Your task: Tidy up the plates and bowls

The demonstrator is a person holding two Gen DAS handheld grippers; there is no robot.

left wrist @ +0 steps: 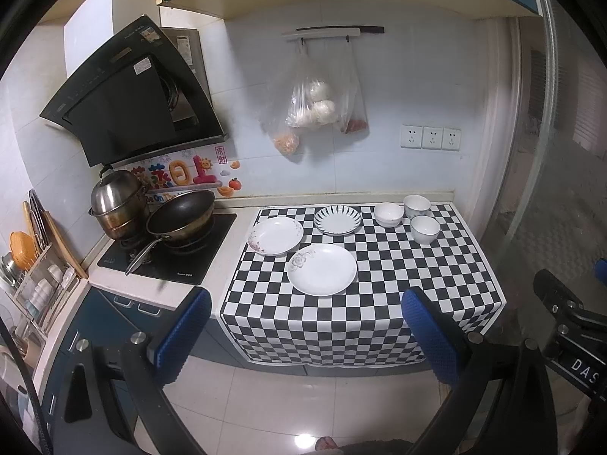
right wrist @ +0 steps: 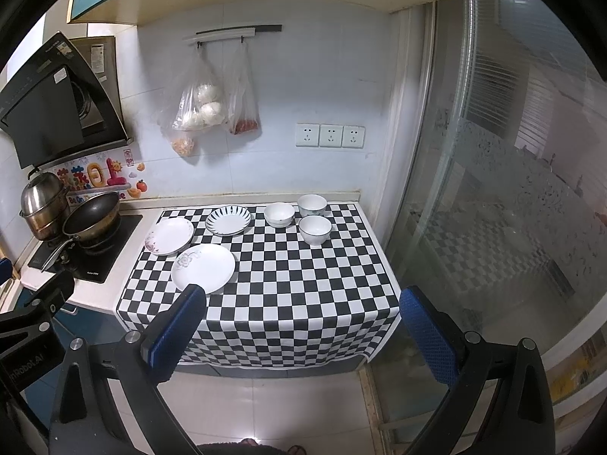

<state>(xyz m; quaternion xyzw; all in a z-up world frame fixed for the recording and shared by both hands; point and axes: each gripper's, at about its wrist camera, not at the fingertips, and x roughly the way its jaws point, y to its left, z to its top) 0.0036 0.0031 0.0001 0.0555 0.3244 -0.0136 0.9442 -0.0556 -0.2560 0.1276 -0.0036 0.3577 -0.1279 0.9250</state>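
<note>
Both claws, left claw [left wrist: 303, 335] and right claw [right wrist: 299, 335], spread wide, empty. Plates [left wrist: 321, 269] and bowls [left wrist: 425, 229] on table [left wrist: 436, 295]: likely glazed, slippery, breakable; best pinched at rims.

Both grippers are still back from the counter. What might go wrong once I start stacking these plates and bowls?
1. The checkered cloth hangs loose over the counter edge; snagging it could drag the dishes.
2. The nearest plate lies flat, so its rim may slip from the fingers.
3. The three bowls sit close together; reaching one may knock another.
</note>
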